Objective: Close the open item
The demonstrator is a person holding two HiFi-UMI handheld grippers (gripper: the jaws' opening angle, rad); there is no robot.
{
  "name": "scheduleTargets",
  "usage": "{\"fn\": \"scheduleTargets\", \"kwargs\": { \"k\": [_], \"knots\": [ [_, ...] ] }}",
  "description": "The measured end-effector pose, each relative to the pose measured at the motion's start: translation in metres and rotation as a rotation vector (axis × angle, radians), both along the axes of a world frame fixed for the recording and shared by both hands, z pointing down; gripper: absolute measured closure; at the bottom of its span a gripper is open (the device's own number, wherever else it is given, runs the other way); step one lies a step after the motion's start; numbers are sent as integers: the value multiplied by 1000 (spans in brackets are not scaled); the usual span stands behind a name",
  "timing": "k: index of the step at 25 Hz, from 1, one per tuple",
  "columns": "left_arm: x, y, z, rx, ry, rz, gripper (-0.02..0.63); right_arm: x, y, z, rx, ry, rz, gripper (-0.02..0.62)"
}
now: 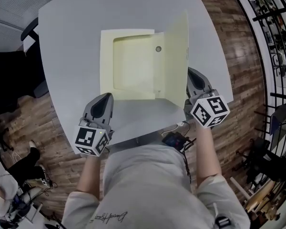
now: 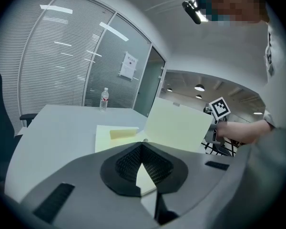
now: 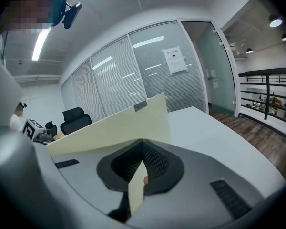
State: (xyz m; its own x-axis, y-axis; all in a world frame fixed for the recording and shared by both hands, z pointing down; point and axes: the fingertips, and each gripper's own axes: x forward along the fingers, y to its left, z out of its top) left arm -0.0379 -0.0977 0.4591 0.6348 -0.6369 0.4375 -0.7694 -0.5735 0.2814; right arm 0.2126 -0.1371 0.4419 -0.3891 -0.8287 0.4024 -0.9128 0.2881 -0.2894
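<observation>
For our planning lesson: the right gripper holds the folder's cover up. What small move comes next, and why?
Probably swing the right gripper leftward, lowering the cover onto the folder's base: its jaws pinch the cover's near edge, and the cover stands half raised.

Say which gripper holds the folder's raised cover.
The right gripper: its jaws clamp the cover edge-on. The left gripper sits at the flat half.

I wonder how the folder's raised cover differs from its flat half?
The raised cover stands tilted up; the flat half lies on the table. The right gripper is shut on the raised cover; the left gripper merely sits by the flat half's near corner. The flat half has inner flaps; the raised cover shows none. Both are pale yellow.
</observation>
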Motion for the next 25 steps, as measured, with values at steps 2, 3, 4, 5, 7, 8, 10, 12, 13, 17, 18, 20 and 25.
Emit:
{"fn": "scheduleTargets", "kwargs": {
  "k": [2,3,4,5,7,8,10,12,13,17,18,20,25],
  "knots": [
    [-11,-1,1,1,1,-7,597,-14,-3,-1,3,26,-18,581],
    [-14,-1,1,1,1,-9,597,-19,-4,-2,4,42,-29,581],
    [-16,-2,0,1,1,-12,597,-23,-6,-3,5,57,-40,581],
    [-17,-3,0,0,3,-14,597,-27,-8,-4,6,69,-52,581],
    [-20,-3,0,-2,5,-19,597,-36,-11,-4,6,86,-73,581],
    [-22,-4,0,-3,5,-21,597,-41,-12,-5,6,92,-82,581],
    [-26,-4,1,-4,8,-25,597,-51,-15,-5,2,105,-99,580],
    [-30,-4,1,-7,11,-31,597,-61,-18,-3,-5,129,-117,581],
    [-33,-4,2,-9,12,-34,597,-66,-19,-1,-10,142,-127,581],
    [-40,-1,6,-17,17,-47,597,-89,-20,8,-35,164,-180,581],
    [-42,-1,7,-19,18,-49,597,-94,-20,11,-42,168,-191,581],
    [-45,-1,8,-23,20,-52,597,-104,-21,17,-55,183,-208,581],
    [-53,-2,15,-35,21,-72,597,-126,-25,30,-77,219,-257,581]
  ]
}}
